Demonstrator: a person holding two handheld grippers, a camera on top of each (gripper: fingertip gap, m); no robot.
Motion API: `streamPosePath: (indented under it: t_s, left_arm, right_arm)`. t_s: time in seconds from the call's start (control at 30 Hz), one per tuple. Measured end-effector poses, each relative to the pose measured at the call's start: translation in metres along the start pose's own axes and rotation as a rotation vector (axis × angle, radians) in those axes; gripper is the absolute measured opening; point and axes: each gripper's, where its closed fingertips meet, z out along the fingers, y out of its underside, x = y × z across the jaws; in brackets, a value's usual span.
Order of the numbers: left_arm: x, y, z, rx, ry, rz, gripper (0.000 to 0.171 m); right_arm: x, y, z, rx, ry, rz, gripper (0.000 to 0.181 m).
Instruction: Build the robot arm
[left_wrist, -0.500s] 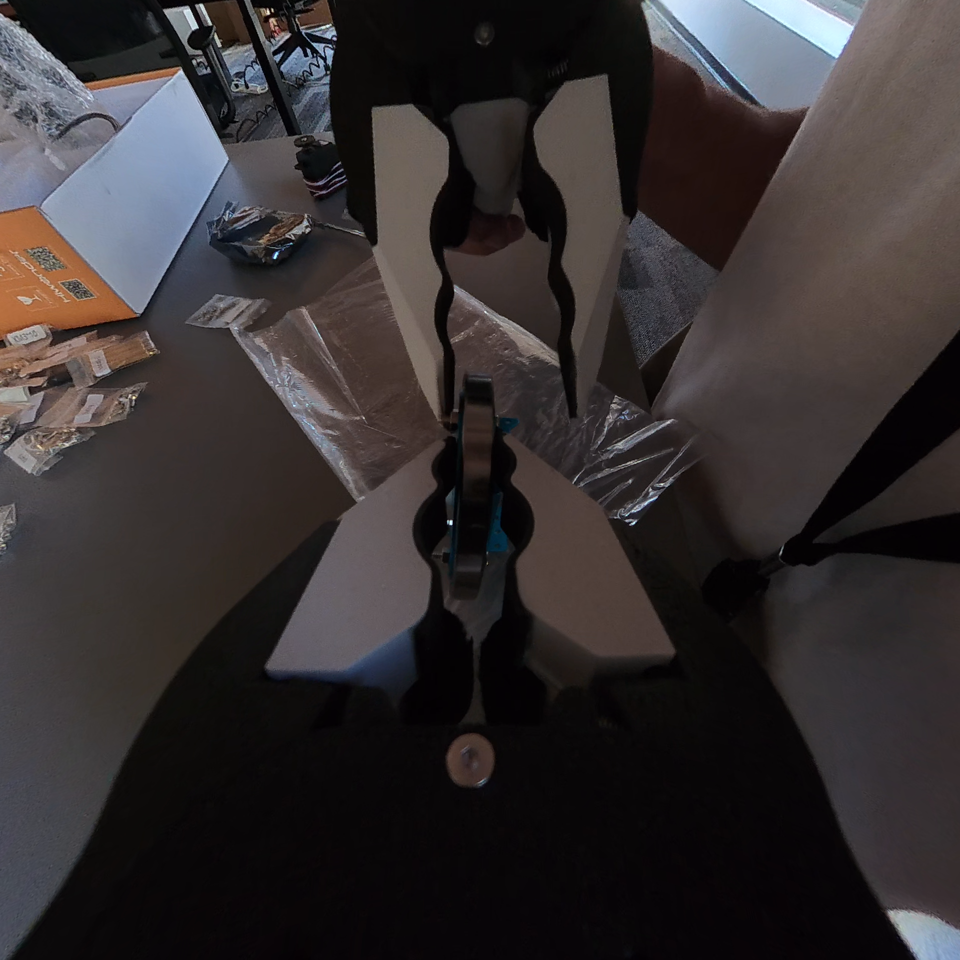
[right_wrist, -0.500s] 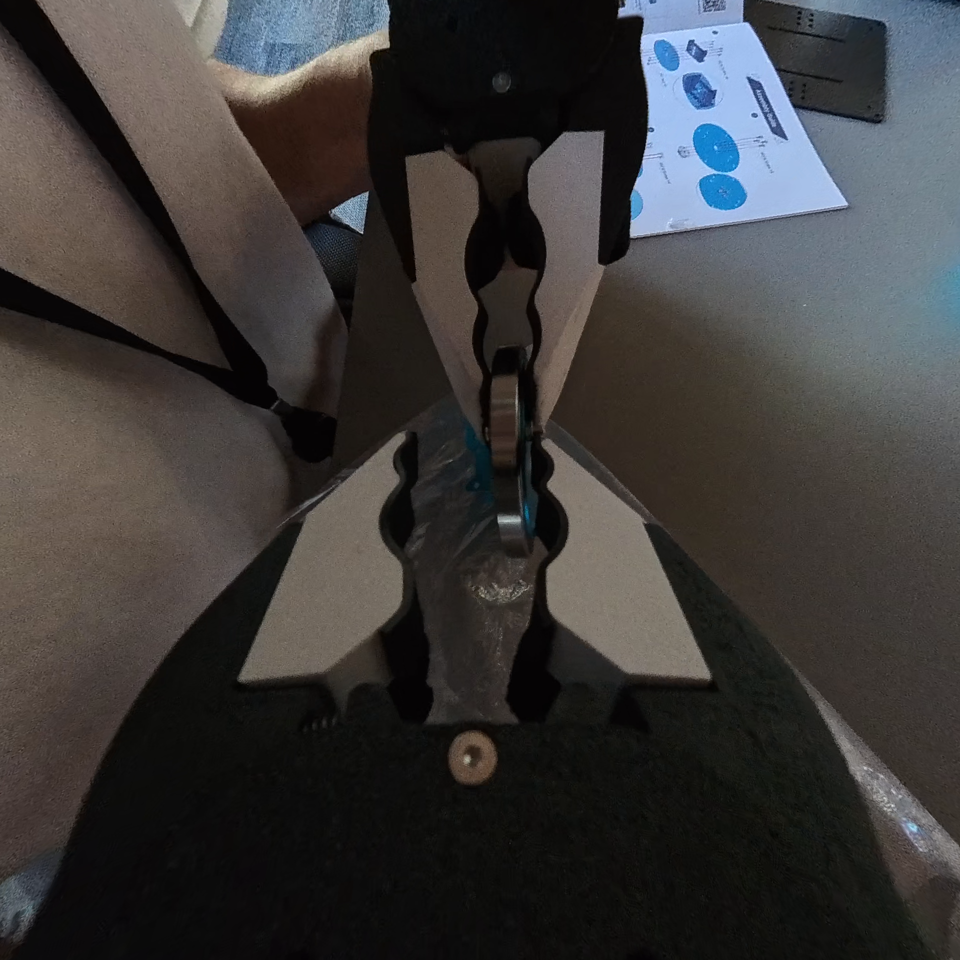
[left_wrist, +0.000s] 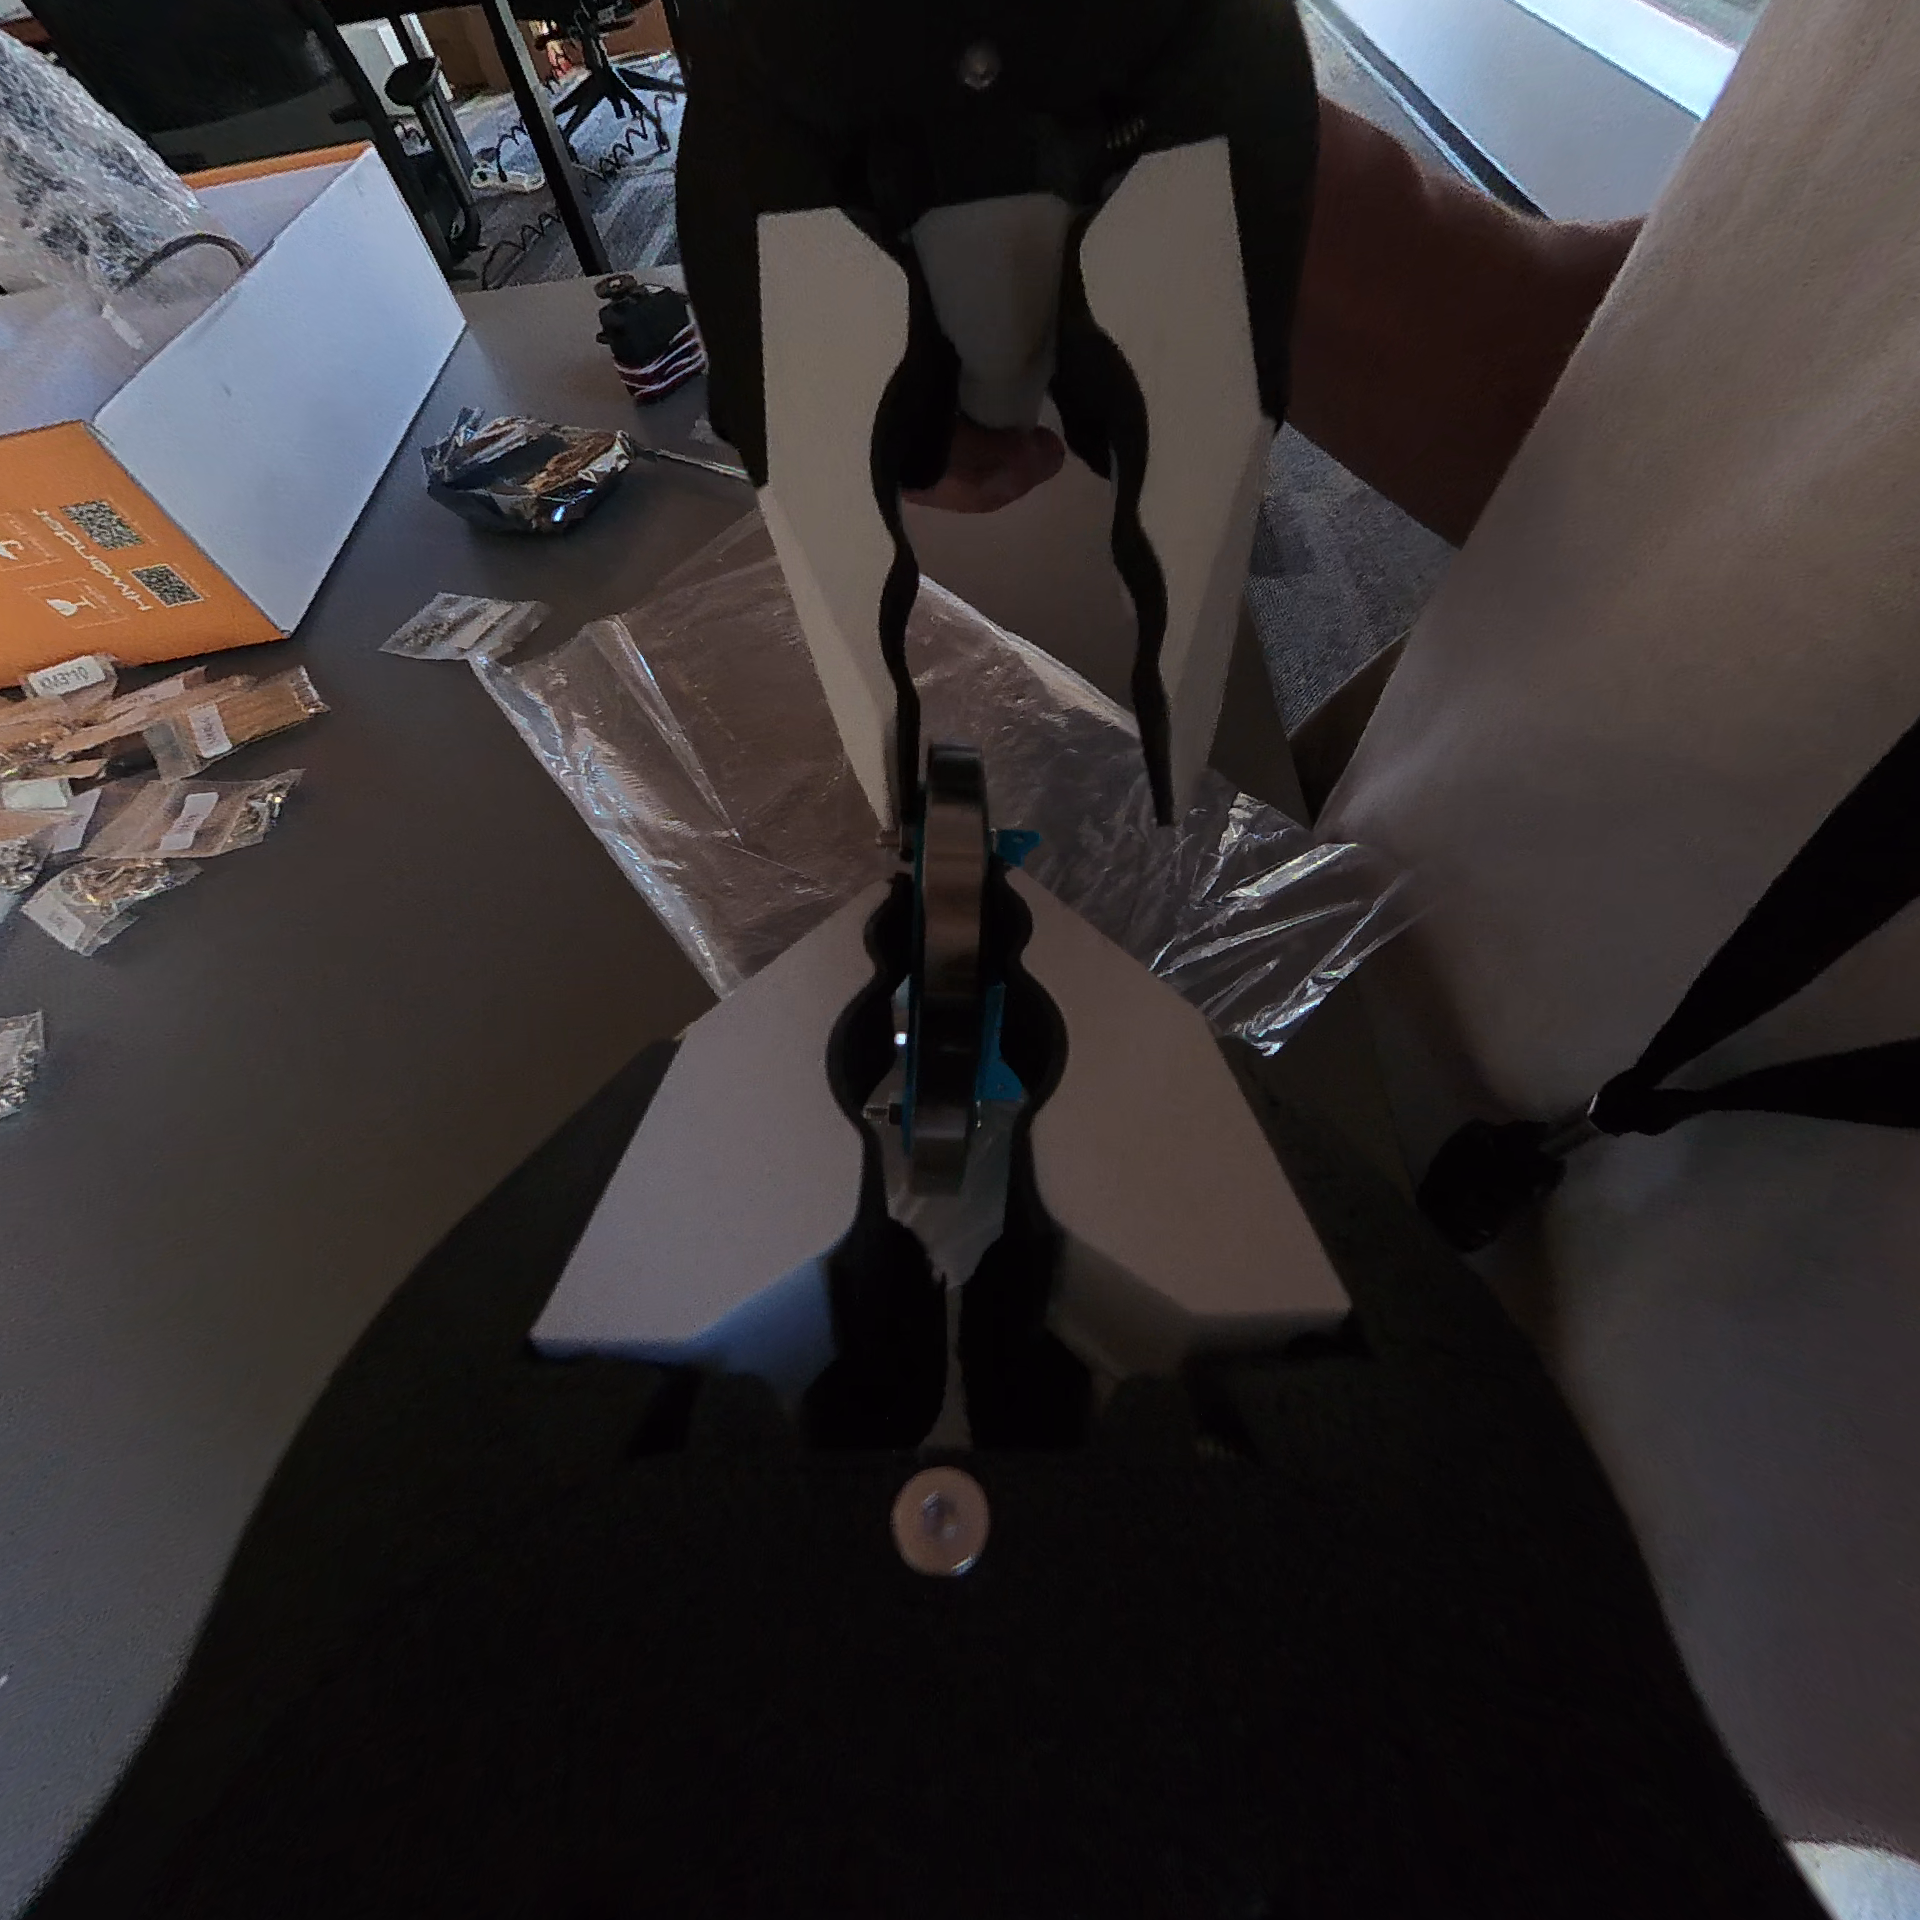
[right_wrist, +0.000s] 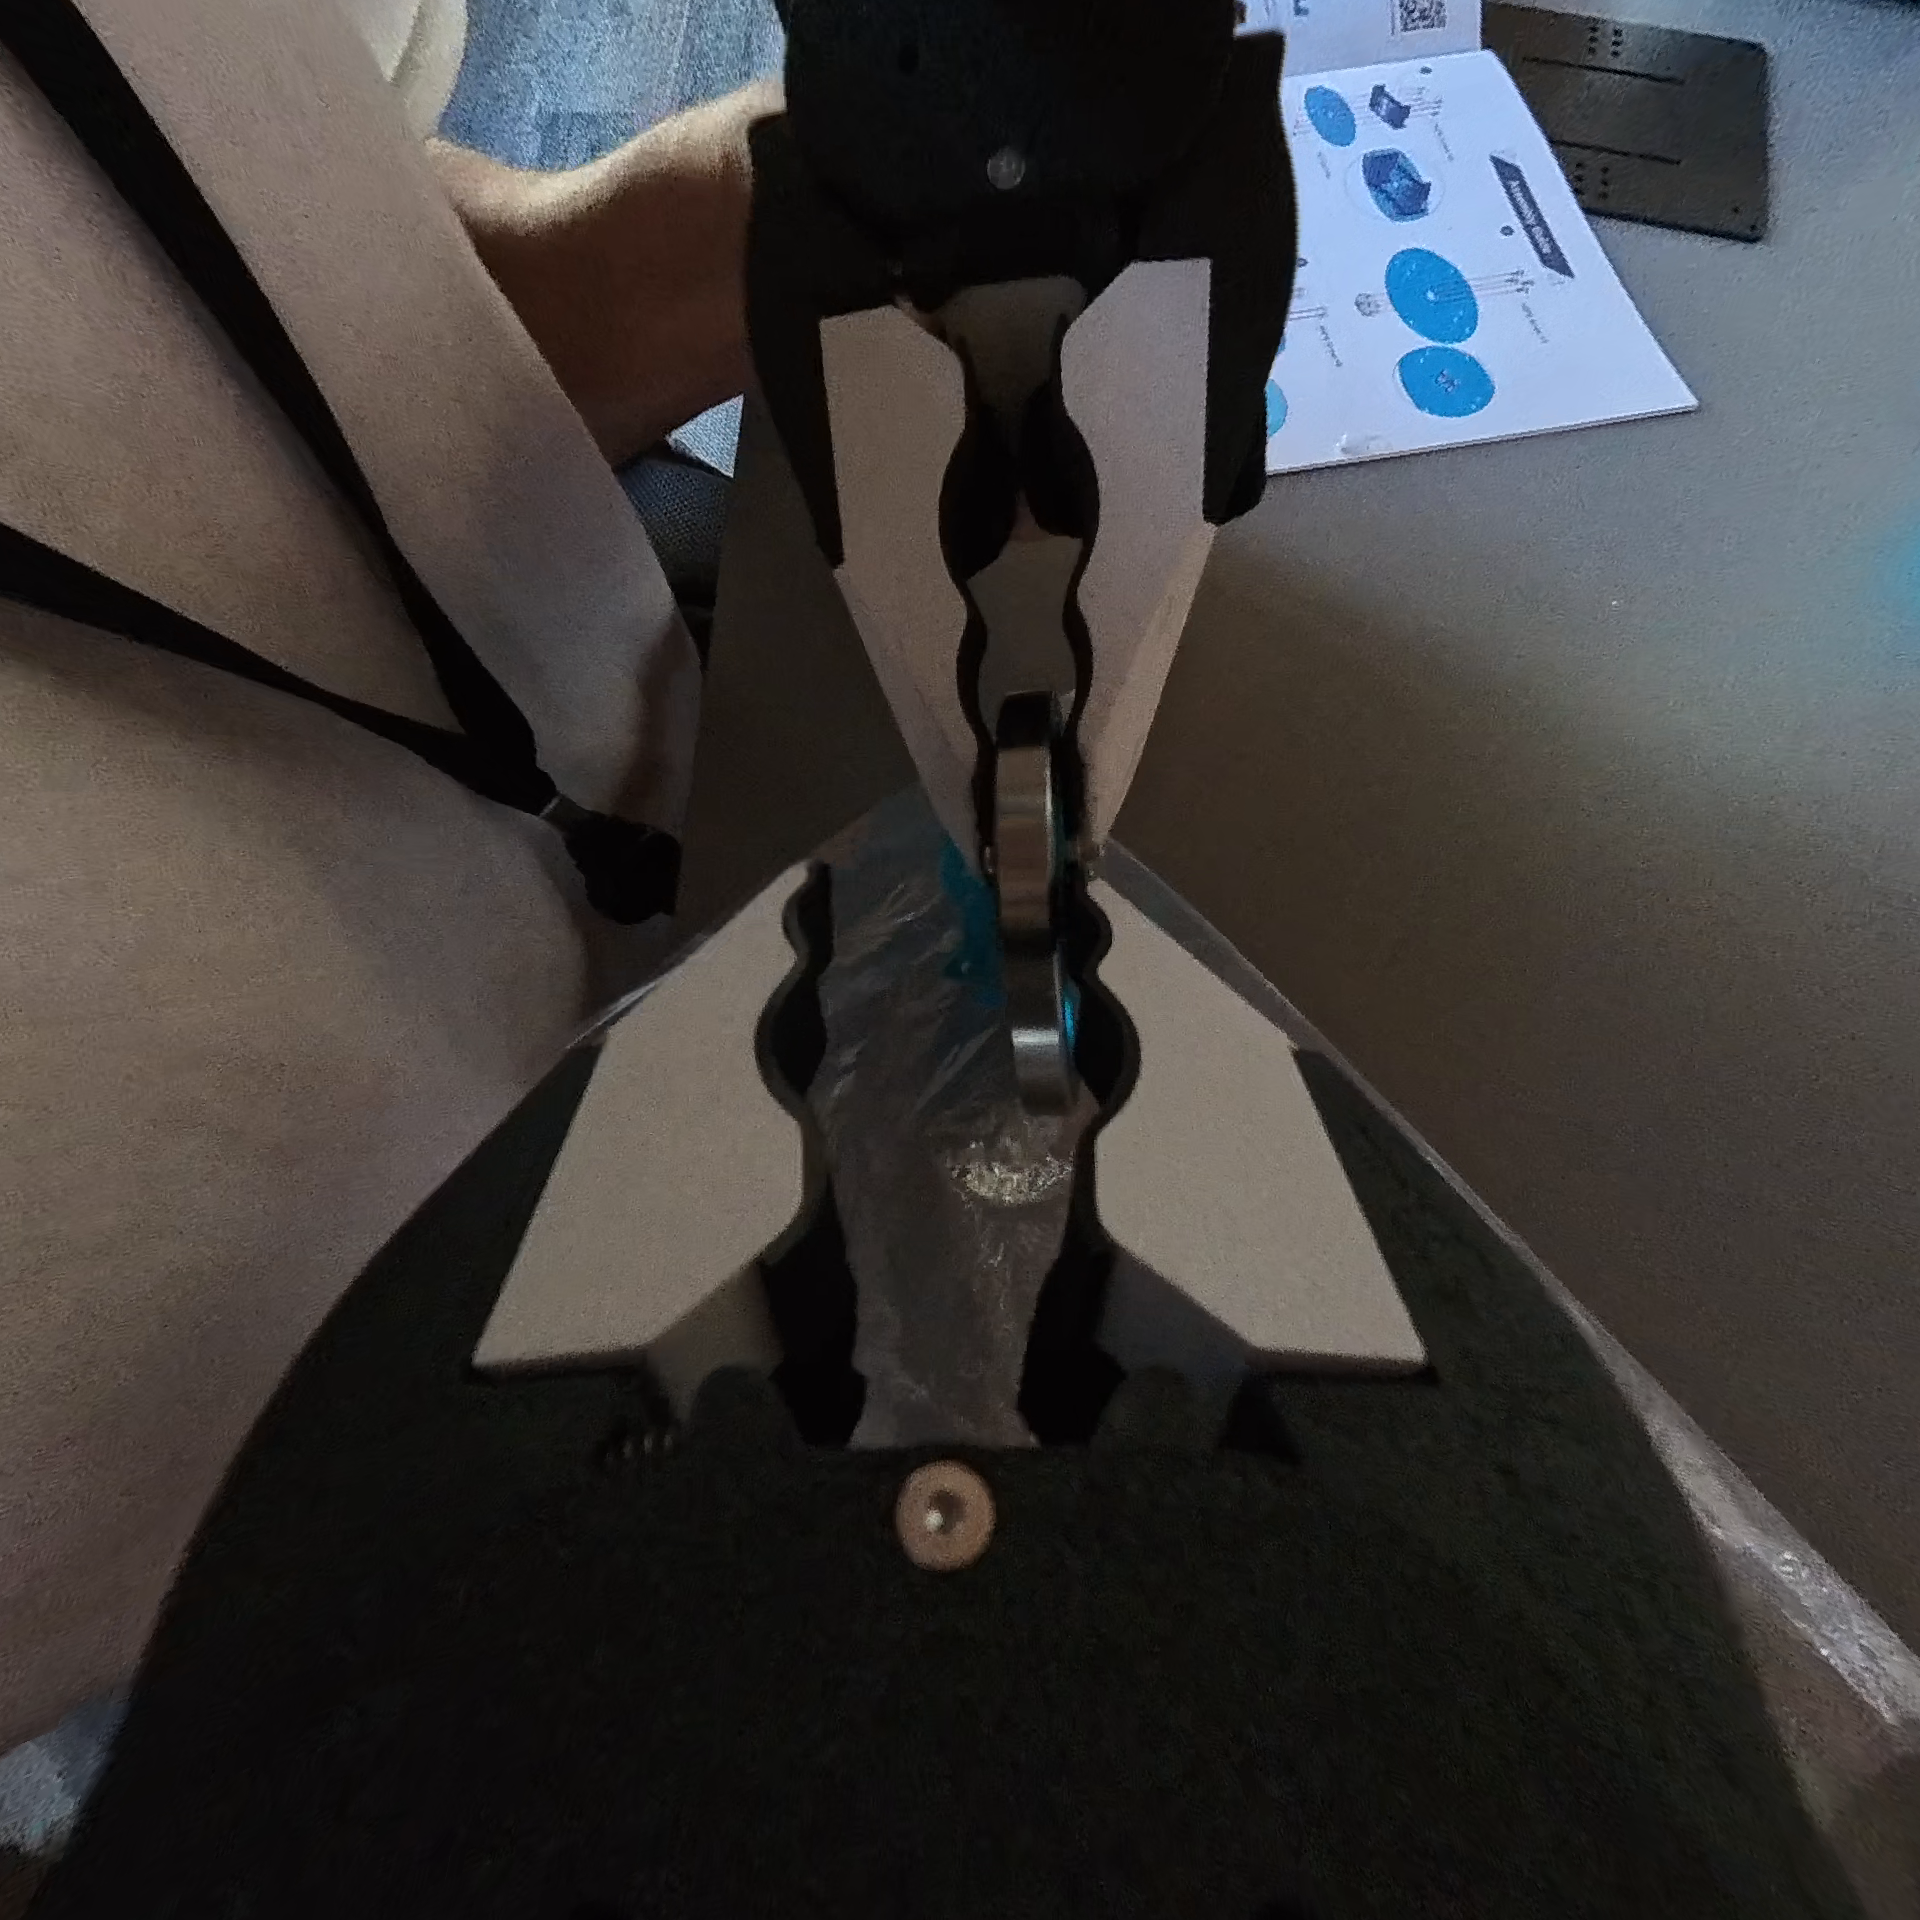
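Note:
My left gripper (left_wrist: 951, 883) is shut on a round metal disc (left_wrist: 951, 935) with a blue part, held edge-on between its black wavy pads. My right gripper (left_wrist: 1029, 816) faces it from above in the left wrist view. It is open, and one fingertip (left_wrist: 899, 790) is beside the disc's rim. In the right wrist view, the right gripper (right_wrist: 956, 883) is open around the disc (right_wrist: 1029, 831). The disc lies close against its right pad. The left gripper (right_wrist: 1029, 748) reaches in from the top, clamped on the disc. Both grippers hover above a clear plastic bag (right_wrist: 914, 1143).
The grey table (left_wrist: 364, 1091) holds the clear plastic bag (left_wrist: 727, 748), a white and orange box (left_wrist: 260, 416), small packets of hardware (left_wrist: 156, 821), a foil pouch (left_wrist: 530, 478) and a small black part (left_wrist: 649, 338). A printed sheet (right_wrist: 1455, 260) and black plate (right_wrist: 1642, 135) lie farther off. A person's beige-clad body (left_wrist: 1662, 831) is close by. Only a small space, under 4 cm, lies between the two pairs of fingers.
The left gripper with the disc has shifted very slightly in the right wrist view. Both grips look the same as before.

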Motion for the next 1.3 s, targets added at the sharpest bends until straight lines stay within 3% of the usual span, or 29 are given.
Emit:
streamPosePath:
  t_s: [0.17,0.23,0.33,0.4,0.53,0.63,0.7,0.8,0.83,0.93,1.03,1.1,1.3]
  left_arm:
    - [-0.006,0.000,-0.001,0.033,-0.013,-0.060,0.014]
    - [-0.007,0.001,-0.005,0.060,0.013,-0.095,0.014]
    - [-0.011,0.004,-0.008,0.070,0.020,-0.131,0.014]
    - [-0.015,0.006,-0.012,0.068,0.008,-0.158,0.013]
    - [-0.025,0.014,-0.026,0.081,0.011,-0.224,0.013]
    - [-0.031,0.017,-0.028,0.019,0.052,-0.286,0.013]
    - [-0.038,0.004,-0.034,0.026,0.076,-0.344,0.013]
    - [-0.036,-0.044,-0.050,0.133,0.130,-0.330,0.012]
    - [-0.037,-0.048,-0.049,0.119,0.129,-0.325,0.012]
    - [-0.043,-0.028,-0.029,0.019,0.125,-0.369,0.012]
    - [-0.043,-0.063,-0.031,0.152,0.210,-0.440,0.012]
    - [-0.040,-0.071,-0.022,0.174,0.226,-0.475,0.012]
    - [-0.029,-0.049,0.026,0.244,0.298,-0.905,0.012]
  right_arm:
    - [0.012,0.000,-0.011,0.090,0.021,0.043,0.034]
    - [0.030,0.018,-0.012,0.078,0.083,0.058,0.028]
    - [0.027,0.016,-0.003,0.163,0.002,0.083,0.026]
    - [0.031,0.010,0.001,0.208,0.002,0.066,0.014]
    - [0.042,0.010,0.002,0.282,-0.064,0.191,0.012]
    - [0.048,0.007,0.004,0.285,-0.106,0.267,0.012]
    - [0.054,-0.003,-0.004,0.298,-0.133,0.326,0.012]
    - [0.050,-0.048,-0.044,0.412,-0.156,0.281,0.011]
    - [0.048,-0.052,-0.051,0.409,-0.147,0.263,0.011]
    - [0.055,-0.022,-0.039,0.255,-0.101,0.307,0.012]
    - [0.052,-0.040,-0.068,0.345,-0.083,0.300,0.011]
    - [0.048,-0.042,-0.082,0.342,-0.051,0.276,0.012]
    - [0.051,0.014,-0.080,0.257,-0.117,0.426,0.014]
